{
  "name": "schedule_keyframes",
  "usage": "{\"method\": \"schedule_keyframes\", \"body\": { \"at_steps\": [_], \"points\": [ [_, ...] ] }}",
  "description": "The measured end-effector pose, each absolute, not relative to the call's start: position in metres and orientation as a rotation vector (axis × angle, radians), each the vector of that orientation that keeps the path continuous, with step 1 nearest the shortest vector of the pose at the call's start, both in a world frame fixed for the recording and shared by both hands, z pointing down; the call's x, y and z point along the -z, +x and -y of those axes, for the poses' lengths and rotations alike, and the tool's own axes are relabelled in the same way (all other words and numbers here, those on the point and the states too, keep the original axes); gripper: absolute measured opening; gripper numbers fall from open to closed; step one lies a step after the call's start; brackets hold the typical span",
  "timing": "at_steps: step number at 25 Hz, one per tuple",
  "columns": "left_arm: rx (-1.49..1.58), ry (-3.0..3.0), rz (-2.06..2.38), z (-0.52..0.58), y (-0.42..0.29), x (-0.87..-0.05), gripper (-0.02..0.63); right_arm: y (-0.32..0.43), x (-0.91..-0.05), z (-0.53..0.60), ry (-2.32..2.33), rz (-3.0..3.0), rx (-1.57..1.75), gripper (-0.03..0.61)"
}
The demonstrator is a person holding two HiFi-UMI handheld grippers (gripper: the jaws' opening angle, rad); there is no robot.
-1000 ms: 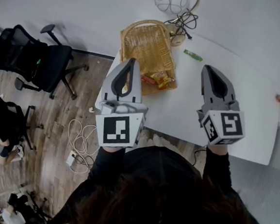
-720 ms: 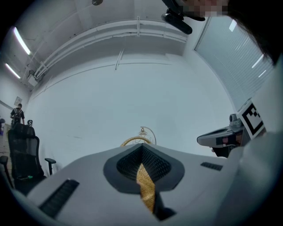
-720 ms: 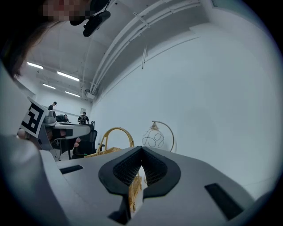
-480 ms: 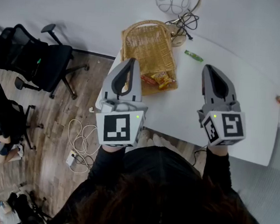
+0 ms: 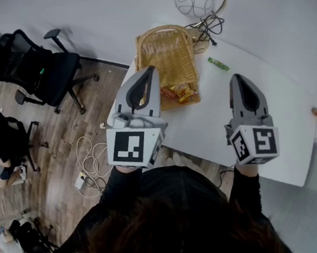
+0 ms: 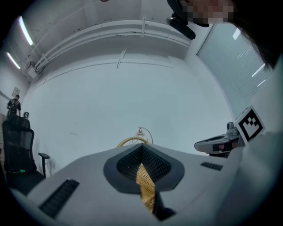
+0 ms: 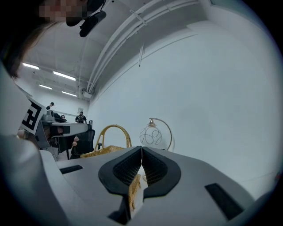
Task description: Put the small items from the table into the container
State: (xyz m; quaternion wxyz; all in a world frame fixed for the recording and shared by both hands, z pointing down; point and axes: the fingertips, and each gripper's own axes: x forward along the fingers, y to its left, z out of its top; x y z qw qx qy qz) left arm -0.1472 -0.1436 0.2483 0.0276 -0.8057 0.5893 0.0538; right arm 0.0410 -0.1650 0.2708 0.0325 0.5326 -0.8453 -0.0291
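The left gripper (image 6: 141,147) has its jaws pressed together at the tips, with nothing between them. Through the narrow slit below the pads a piece of woven wicker shows. The right gripper (image 7: 141,148) is closed in the same way and also carries nothing. Both grippers hang over the near edge of the white table (image 5: 203,119), side by side and well apart, pointing away from the person. Each one has a marker cube at its back, the left marker cube (image 5: 131,147) and the right marker cube (image 5: 256,143), printed with black and white square patterns and not with words.

Just ahead of the left gripper stands the wicker basket (image 5: 166,48) with an arched handle. Some snack packets (image 5: 179,90) in red and yellow lie at its near end; their print is too small to read. A small green packet (image 5: 218,63) lies on the table, beyond the right gripper and beside the basket. A tiny orange item (image 5: 315,111) sits at the far right edge. Behind the basket are a wire globe lamp (image 5: 194,0) and dark cables (image 5: 209,24).
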Motion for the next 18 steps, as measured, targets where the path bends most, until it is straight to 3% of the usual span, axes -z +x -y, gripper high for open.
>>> {"method": "schedule_keyframes", "body": {
  "at_steps": [18],
  "points": [
    [-0.186, -2.592, -1.717, 0.17, -0.157, -0.244, 0.002, 0.056, -0.288, 0.191, 1.828, 2.49, 0.019, 0.028]
  ]
}}
